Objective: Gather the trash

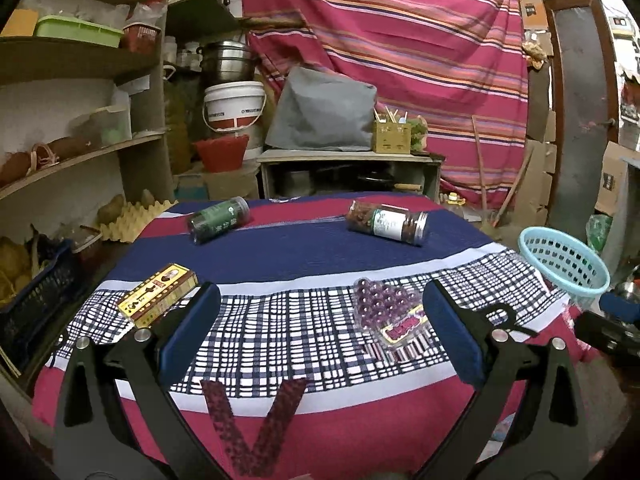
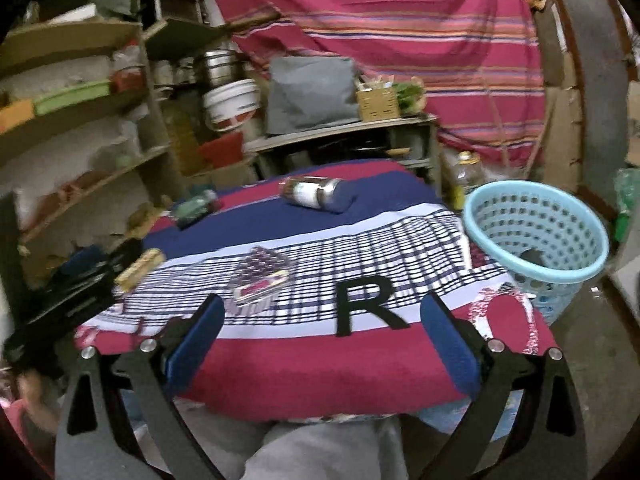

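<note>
— Trash lies untouched on the cloth: a yellow box point(image 1: 158, 300) near-left, a clear bead pack point(image 1: 394, 316) near-right, a green jar point(image 1: 219, 219) and a labelled jar point(image 1: 387, 222) on their sides at the far end; the step looks like the opening approach.

— And the grippers?

— Left gripper point(image 1: 320, 332) spread wide, holding nothing; right gripper point(image 2: 320, 336) likewise (its view is blurred); the next move probably calls for closing on the bead pack.

— Room?

— Blue basket point(image 2: 536, 232) sits just off the table's right edge; open cloth lies between the items.
</note>
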Demonstrator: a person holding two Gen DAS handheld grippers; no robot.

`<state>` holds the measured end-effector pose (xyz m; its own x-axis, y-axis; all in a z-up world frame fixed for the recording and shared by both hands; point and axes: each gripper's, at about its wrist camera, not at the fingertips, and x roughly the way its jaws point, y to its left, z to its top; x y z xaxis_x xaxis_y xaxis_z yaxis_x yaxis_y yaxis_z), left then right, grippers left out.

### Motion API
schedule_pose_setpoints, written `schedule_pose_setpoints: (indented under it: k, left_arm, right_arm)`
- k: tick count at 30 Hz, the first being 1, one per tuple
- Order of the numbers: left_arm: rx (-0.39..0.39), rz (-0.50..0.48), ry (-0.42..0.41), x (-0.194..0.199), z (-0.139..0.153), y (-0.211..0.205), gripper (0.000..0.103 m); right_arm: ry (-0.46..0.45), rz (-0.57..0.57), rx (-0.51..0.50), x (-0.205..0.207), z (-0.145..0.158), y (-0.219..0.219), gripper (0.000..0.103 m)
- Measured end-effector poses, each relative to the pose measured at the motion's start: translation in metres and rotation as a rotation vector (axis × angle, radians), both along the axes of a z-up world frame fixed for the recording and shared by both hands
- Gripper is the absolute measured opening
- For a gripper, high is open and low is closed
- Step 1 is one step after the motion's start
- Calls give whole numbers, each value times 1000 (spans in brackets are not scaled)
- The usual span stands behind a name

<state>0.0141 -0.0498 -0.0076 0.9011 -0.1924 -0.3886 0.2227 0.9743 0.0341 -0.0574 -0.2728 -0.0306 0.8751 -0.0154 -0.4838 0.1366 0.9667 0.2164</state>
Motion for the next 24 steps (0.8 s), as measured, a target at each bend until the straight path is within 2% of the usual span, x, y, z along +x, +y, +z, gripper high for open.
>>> schedule_pose_setpoints:
  k: [7,12,24]
  left_arm:
    - [-9,0,25,10,-10,0,98]
    - [4,3,21,21,-13,-7,98]
    - [18,16,47,27,-17,-4,98]
  right_arm:
    - [33,-102,-87,15,-9,16,96]
    - [31,-154,-107,25,-10,18,96]
    - [24,-182,-136,33,-6,24,96]
